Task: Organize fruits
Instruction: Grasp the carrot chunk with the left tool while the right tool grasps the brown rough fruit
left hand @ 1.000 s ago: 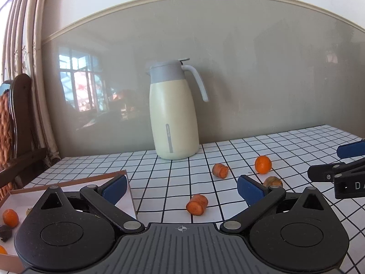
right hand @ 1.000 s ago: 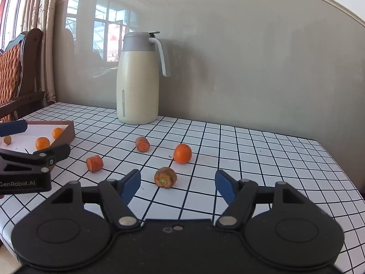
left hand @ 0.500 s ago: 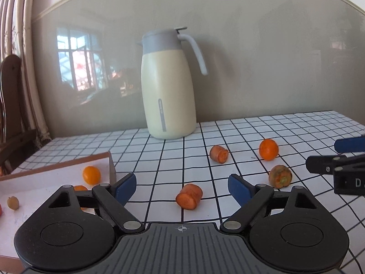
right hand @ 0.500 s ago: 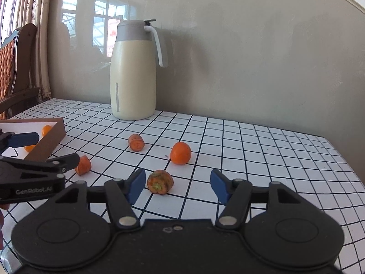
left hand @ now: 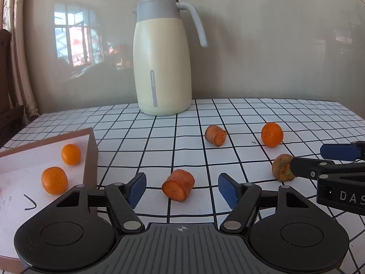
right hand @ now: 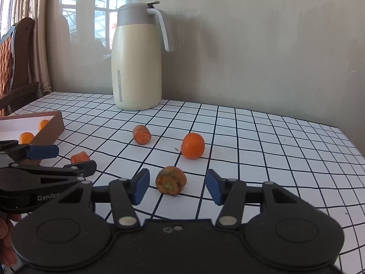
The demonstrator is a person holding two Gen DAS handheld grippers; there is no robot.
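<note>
We counted three carrot pieces and one orange (left hand: 272,134) on the checked table (left hand: 296,118), two oranges in the box (left hand: 91,150) | left gripper (left hand: 180,188) closing around nearest carrot piece (left hand: 178,185), pads apart from it | right gripper (right hand: 176,186) closing around stem-end carrot piece (right hand: 171,180), untouched.

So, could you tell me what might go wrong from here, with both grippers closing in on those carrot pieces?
1. Both sets of fingers are closing but not yet touching. The left gripper straddles a short carrot chunk lying on its side; it could roll or squirt out.
2. The right gripper works close beside the left on the stem-end carrot piece, so the two could bump.
3. A nudged piece might knock the loose orange.
</note>
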